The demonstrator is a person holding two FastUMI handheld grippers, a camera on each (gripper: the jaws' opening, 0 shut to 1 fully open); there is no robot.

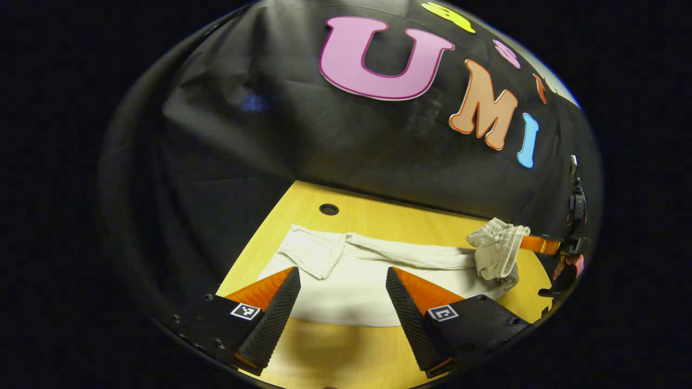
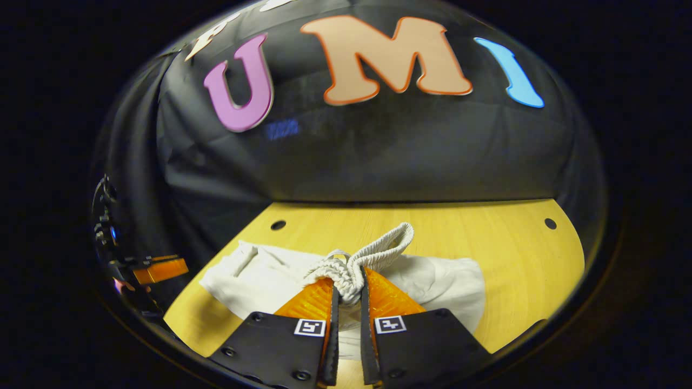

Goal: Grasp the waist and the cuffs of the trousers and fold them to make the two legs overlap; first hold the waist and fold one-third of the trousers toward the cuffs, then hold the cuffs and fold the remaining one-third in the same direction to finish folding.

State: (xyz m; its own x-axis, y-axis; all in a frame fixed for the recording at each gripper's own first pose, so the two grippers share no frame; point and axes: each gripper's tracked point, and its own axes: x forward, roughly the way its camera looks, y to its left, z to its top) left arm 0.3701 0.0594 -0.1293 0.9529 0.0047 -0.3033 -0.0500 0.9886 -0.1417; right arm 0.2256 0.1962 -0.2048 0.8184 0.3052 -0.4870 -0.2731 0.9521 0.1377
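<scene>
Right gripper view: right tool clamps the trousers' waistband, apparently lifted; left tool gapes apart.

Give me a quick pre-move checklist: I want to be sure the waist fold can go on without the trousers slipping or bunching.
1. Right gripper shut on the waist: ok, both fingers pinch the gathered elastic band.
2. Waist lifted off the table: ok, in the left gripper view it hangs raised from the right gripper.
3. Left gripper holding cloth: not ok, its fingers stand wide apart above the trousers with nothing between them.
4. Legs overlapped and flat: cannot tell, the cloth shows ridges and a turned-over flap at the far end.
5. Cuffs lying on the table: ok.
6. Room on the table ahead: ok, bare wood beyond the trousers.
</scene>
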